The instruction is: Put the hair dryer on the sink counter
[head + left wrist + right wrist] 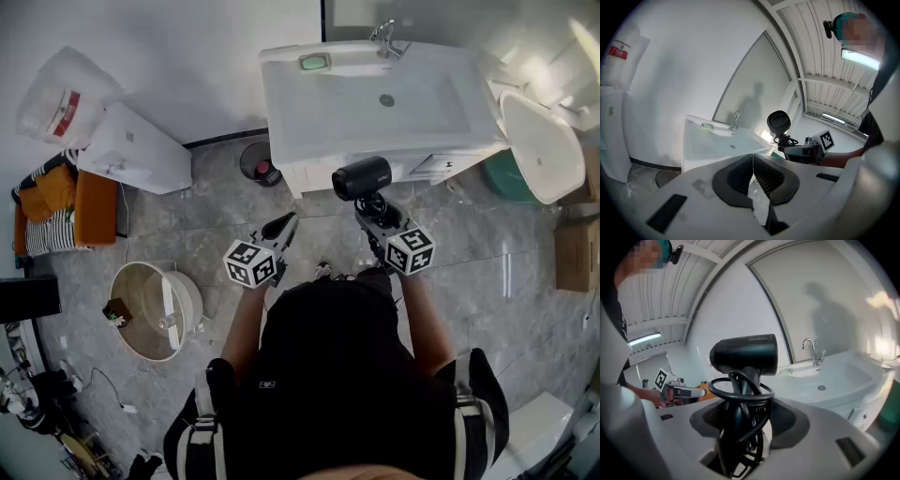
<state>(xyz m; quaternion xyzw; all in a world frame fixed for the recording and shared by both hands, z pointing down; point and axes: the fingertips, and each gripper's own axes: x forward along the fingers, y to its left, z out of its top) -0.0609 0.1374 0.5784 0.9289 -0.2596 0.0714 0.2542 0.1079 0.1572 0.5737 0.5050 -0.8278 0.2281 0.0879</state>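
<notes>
Hair dryer (744, 354) stands upright in the right tool (740, 423), whose jaws pinch its handle through the black cord (723, 391) coiled round it. The body hangs over the floor, just short of the front edge of the white sink tabletop (281, 117). The left tool (753, 176) is pressed together on nothing. The likely risk is that the grip bears partly on cord, so the top-heavy dryer may twist or slip. Set too near the rim, it could slide into the basin (398, 108).

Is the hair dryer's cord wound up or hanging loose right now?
Wound up. The cord sits in loops around the handle of the hair dryer, which the right gripper holds by that handle.
</notes>
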